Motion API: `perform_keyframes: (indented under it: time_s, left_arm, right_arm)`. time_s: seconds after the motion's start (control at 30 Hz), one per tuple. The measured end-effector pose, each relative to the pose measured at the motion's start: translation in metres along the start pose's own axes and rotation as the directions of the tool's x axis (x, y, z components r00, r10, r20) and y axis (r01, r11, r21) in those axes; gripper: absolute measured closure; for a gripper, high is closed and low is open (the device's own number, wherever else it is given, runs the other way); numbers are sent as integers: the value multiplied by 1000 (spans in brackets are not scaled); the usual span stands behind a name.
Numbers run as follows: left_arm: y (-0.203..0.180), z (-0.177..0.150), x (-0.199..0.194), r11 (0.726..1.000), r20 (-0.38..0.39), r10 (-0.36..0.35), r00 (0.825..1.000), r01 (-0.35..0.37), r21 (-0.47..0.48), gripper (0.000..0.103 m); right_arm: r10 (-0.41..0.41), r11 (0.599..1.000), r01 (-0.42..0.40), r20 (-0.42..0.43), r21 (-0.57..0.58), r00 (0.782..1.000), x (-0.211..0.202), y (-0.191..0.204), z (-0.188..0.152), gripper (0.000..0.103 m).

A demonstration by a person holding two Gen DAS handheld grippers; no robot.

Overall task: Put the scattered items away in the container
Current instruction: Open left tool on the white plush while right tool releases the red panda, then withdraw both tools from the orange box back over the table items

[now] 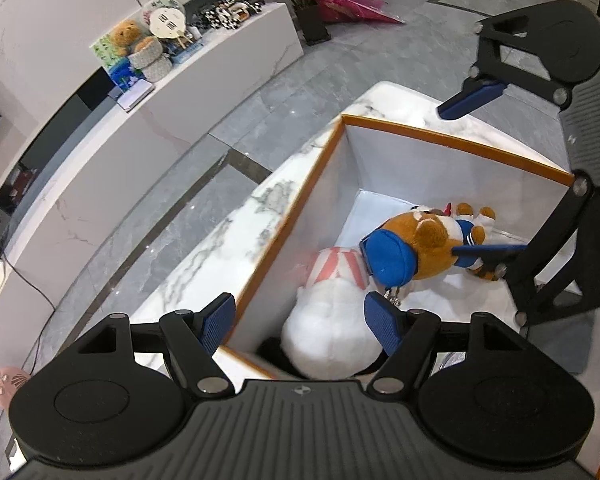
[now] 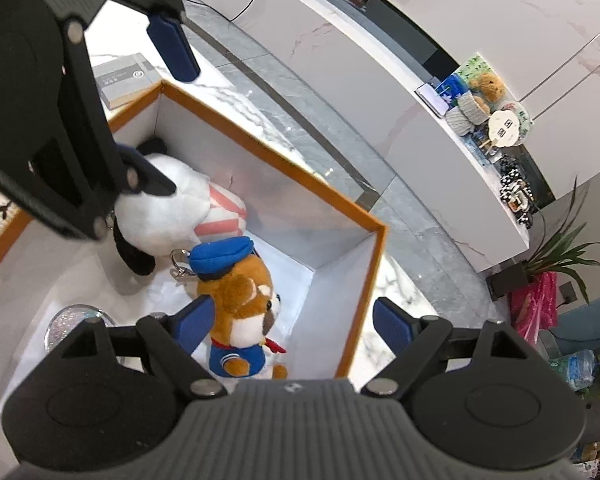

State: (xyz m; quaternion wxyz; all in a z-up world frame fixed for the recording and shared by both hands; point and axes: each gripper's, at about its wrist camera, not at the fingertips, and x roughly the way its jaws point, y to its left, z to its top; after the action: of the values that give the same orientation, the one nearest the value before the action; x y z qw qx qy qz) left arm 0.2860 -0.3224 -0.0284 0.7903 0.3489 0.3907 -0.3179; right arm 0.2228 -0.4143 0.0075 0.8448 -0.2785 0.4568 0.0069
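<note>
**A:** What carries everything?

**B:** A white marble-veined table (image 1: pixel 236 236). On it stands the container (image 1: pixel 452 142), a white box with an orange rim, open at the top. One of its corners sits near the table's edge, with grey floor tiles beyond.

**A:** And inside the box?

**B:** The biggest thing is a white plush dog (image 2: pixel 172 208) with black ears and a pink-striped part. It lies on the box floor against the wall on the side of the table's edge. Just beside it, touching or nearly so, lies a brown plush bear (image 2: pixel 246 312) in a blue cap and blue sailor top, nearer the box's corner. A metal key ring (image 2: pixel 179 264) shows between the two toys.

**A:** Anything else in there?

**B:** A clear glittery globe (image 2: pixel 66 322) sits on the box floor, apart from the dog, partly hidden behind the right gripper's frame.

**A:** The grippers?

**B:** The left gripper (image 1: pixel 300 320) hangs above the dog with its blue pads spread wide, one over the rim and one over the toy; nothing is between them. The right gripper (image 2: pixel 290 320) is also well spread, one pad just beside the bear's head and the other outside the box wall. It grips nothing.

**A:** Outside the box?

**B:** A grey book (image 2: pixel 126 78) lies flat on the table just past the box's far corner.
</note>
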Motion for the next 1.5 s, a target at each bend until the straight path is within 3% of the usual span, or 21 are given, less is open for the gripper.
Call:
perform_keyframes:
  time_s: [0.4,1.03,1.5]
  left_arm:
    - [28,-38,-60,997,56,31,998,-27,-70,19]
    - [73,-128,-158,974,137,129,982,-100,-203,19]
    - [105,-204,-173,938,161,172,972,-112,-328,18]
  right_arm:
    - [-52,999,51,24,17,998,-48,2,11,16]
    - [-66,996,73,137,-45,988,-142,58,39,15]
    - [-17,1000,18,184,-6,983,-157,97,58,14]
